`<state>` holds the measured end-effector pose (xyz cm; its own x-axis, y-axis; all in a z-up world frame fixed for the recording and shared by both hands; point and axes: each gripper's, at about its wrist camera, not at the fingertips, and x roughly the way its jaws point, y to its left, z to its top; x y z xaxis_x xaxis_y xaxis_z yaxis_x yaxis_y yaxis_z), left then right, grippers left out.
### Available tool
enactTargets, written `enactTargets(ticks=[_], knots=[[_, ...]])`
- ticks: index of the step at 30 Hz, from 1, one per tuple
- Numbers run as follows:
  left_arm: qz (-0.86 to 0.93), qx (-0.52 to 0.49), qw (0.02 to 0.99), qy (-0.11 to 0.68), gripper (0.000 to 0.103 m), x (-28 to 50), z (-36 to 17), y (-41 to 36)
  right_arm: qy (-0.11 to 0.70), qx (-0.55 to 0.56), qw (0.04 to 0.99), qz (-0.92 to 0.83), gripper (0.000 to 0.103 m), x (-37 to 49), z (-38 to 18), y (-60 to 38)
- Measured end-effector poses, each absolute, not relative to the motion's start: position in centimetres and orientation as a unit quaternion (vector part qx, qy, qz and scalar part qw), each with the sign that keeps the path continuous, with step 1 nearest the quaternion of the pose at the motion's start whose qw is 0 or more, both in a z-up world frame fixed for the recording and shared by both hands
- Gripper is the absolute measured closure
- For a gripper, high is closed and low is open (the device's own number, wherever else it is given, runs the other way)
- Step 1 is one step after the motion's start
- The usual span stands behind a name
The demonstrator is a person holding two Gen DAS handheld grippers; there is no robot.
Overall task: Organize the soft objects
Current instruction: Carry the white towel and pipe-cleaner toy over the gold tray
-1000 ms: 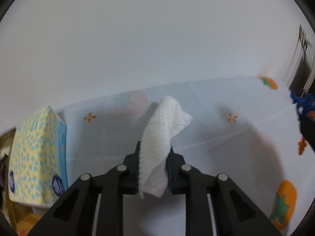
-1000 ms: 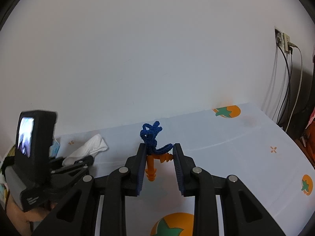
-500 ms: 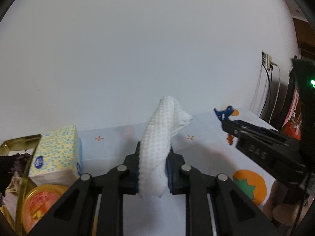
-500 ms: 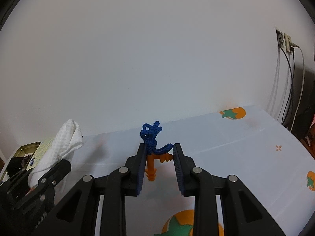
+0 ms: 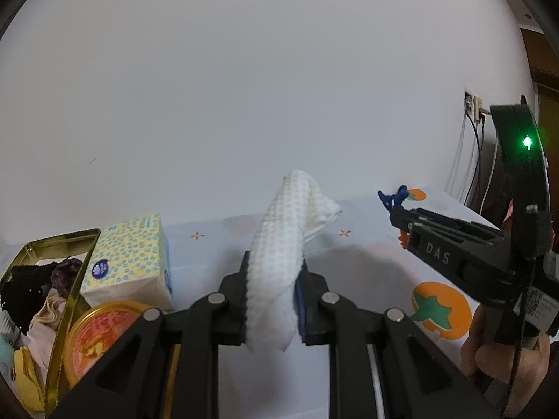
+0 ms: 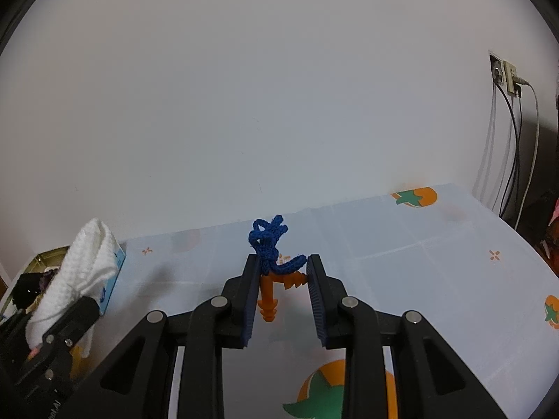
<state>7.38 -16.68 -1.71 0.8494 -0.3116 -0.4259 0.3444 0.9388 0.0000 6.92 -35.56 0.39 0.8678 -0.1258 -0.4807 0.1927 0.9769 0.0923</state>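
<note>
Right now the left gripper [image 5: 272,300] is clamped on a white waffle-weave cloth [image 5: 279,262]: pads pinch its middle, top end stands up past the tips and flops right, bottom end hangs below the jaws. Right gripper [image 6: 283,293] is closed on a blue crocheted cord w/ orange earplugs [image 6: 270,262]; the blue knot sticks up above the left pad, one orange plug hangs down betw. the pads, the other points sideways at the right pad. Both loads are held up off the tablecloth [image 6: 436,262].

Room: ahead of both tips the cloth-covered table, printed w/ orange persimmons, is bare up to the wall, w/ wide open space to the right in the right wrist view. Table's right edge drops off near the wall socket and cables [image 6: 506,80].

Left side is crowded: tissue pack [image 5: 129,258] just left of the left gripper, a round orange-lidded tin [image 5: 101,335] in front of it, and a gold metal box [image 5: 52,244] w/ soft items at far left. Person's hand [image 5: 503,352] grips the right tool's handle.
</note>
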Motion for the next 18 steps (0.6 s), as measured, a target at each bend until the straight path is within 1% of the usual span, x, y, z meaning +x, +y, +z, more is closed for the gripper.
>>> enactTargets(ticks=[18], knots=[[-0.176, 0.042, 0.962, 0.204, 0.085, 5.7, -1.3, -15.7, 0.230, 0.060, 0.966, -0.098, 0.073, 3.0, 0.5, -33.8]])
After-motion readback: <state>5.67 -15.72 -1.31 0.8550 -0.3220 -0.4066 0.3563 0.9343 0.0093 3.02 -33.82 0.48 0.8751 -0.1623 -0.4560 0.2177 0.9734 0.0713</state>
